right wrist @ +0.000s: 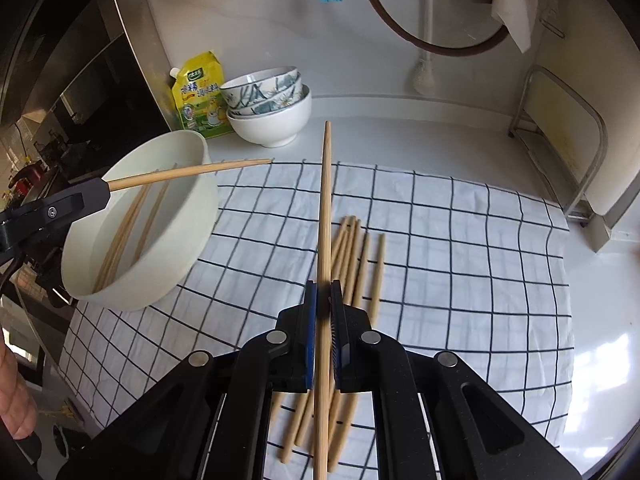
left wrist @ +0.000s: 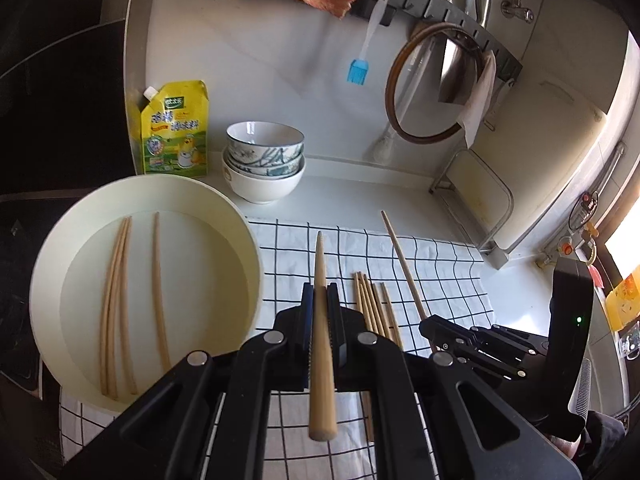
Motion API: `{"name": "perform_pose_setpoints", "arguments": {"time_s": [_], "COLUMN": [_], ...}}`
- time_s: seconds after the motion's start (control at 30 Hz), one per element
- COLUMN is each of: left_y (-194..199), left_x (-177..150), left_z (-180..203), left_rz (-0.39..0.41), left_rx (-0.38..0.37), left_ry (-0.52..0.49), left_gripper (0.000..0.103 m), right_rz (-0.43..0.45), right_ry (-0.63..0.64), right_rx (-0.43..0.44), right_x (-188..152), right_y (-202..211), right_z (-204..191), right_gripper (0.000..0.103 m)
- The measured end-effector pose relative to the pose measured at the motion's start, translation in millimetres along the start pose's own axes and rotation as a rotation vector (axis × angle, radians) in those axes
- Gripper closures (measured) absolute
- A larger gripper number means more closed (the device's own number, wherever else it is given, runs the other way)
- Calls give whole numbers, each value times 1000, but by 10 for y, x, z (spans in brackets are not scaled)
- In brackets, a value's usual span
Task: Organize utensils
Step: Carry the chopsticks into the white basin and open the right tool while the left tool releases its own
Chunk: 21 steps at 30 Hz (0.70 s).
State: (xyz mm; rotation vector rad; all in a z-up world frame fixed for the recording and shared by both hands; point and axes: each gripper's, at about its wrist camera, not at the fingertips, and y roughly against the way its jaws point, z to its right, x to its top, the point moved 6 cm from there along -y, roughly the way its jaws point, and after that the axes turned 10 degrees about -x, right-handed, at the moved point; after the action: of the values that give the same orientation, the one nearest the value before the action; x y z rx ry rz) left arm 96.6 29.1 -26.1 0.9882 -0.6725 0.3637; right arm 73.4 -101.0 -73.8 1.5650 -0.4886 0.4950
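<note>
left gripper (left wrist: 320,292): jaws pinched on one chopstick (left wrist: 321,332), above checked cloth (left wrist: 440,264)
right gripper (right wrist: 323,292): clamped on 2nd chopstick (right wrist: 325,216)
basin (left wrist: 48,280): 3 sticks inside
loose pile (right wrist: 352,256): on cloth, partly hidden behind grippers

Left wrist view: fisheye, mounted behind the left gripper (left wrist: 320,320), looking steeply down and forward along its fingers; close above the checked cloth (left wrist: 440,264), white basin (left wrist: 256,240) at left of frame, tiled wall and rail across the top.

Right wrist view: fisheye, same mounting on the right gripper (right wrist: 323,300), also angled down, close to the cloth (right wrist: 460,240), basin (right wrist: 200,200) at left.

Shared ground: cloth, basin, stacked bowls (left wrist: 264,160) (right wrist: 272,100), yellow pouch (left wrist: 176,128) (right wrist: 200,96). Each view catches the other gripper at its edge.
</note>
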Motion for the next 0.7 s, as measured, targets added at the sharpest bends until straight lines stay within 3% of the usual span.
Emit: {"name": "perform_pose_setpoints", "arguments": {"time_s": [0.3, 0.43, 0.7], "left_y": [342, 350, 201], "left_x": [195, 216, 131], "left_z": [-781, -1205, -1790], "left_rz": [75, 75, 23], "left_rx": [122, 172, 239], "left_ry": [34, 62, 112], "left_gripper": [96, 96, 96], "right_rz": [24, -5, -97], "right_ry": [96, 115, 142], "right_rx": [141, 206, 236], "right_x": [479, 644, 771], "right_y": [-120, -279, -605], "right_z": [-985, -1426, -1997], "right_gripper": [96, 96, 97]}}
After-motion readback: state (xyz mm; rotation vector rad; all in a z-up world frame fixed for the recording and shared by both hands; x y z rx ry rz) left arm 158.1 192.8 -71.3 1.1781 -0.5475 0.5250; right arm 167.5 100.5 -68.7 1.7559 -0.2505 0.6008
